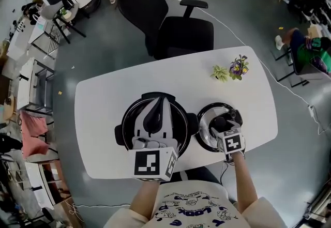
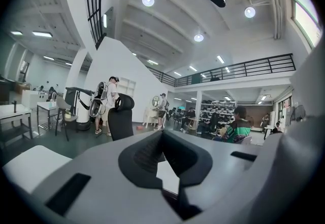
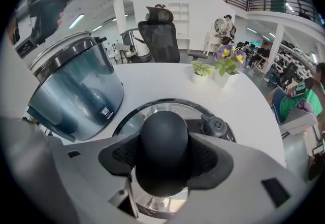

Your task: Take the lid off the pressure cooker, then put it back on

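Note:
The open pressure cooker pot, steel with a black rim, stands on the middle of the white table; in the right gripper view the pot is at the left. Its steel lid lies flat on the table just right of the pot. My right gripper points steeply down over the lid, and its pads sit against both sides of the round black knob. My left gripper hovers over the pot's mouth, shut and empty; in its own view the left gripper points level into the room.
Two small potted plants stand near the table's far right edge. A black office chair is pushed up behind the table. The lid's small valve sits right of the knob. People and desks fill the room beyond.

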`<state>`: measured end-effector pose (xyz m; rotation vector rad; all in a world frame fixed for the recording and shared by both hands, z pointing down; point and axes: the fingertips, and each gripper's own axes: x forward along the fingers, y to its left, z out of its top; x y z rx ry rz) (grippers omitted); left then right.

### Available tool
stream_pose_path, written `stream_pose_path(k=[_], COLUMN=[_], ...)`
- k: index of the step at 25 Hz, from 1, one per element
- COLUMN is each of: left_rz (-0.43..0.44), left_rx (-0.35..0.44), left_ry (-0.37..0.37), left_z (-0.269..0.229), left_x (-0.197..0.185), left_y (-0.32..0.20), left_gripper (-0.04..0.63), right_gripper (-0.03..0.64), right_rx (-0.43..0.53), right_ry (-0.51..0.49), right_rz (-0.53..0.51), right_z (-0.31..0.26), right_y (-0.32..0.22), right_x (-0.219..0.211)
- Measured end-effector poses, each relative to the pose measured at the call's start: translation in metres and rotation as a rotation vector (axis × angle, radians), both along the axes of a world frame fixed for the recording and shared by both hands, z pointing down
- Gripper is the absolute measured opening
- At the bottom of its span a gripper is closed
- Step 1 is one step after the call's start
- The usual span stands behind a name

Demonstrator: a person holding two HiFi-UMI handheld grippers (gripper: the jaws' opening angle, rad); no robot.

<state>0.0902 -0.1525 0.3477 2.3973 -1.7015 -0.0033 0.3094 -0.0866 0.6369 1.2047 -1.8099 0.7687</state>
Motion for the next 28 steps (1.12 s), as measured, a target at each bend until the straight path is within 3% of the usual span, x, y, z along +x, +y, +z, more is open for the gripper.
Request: stream_pose_path(k=[28], left_rz=[-0.049], left_rx=[-0.051], left_ry=[0.001], left_z=[0.016], left_x=[-0.021], left_y=[0.007], left_gripper=[0.014], right_gripper=[0.295], right_rx=[-0.048], right_ry=[0.011], right_rz=[-0.001], right_z=[0.004], right_y=[-0.003], right_x=[-0.002])
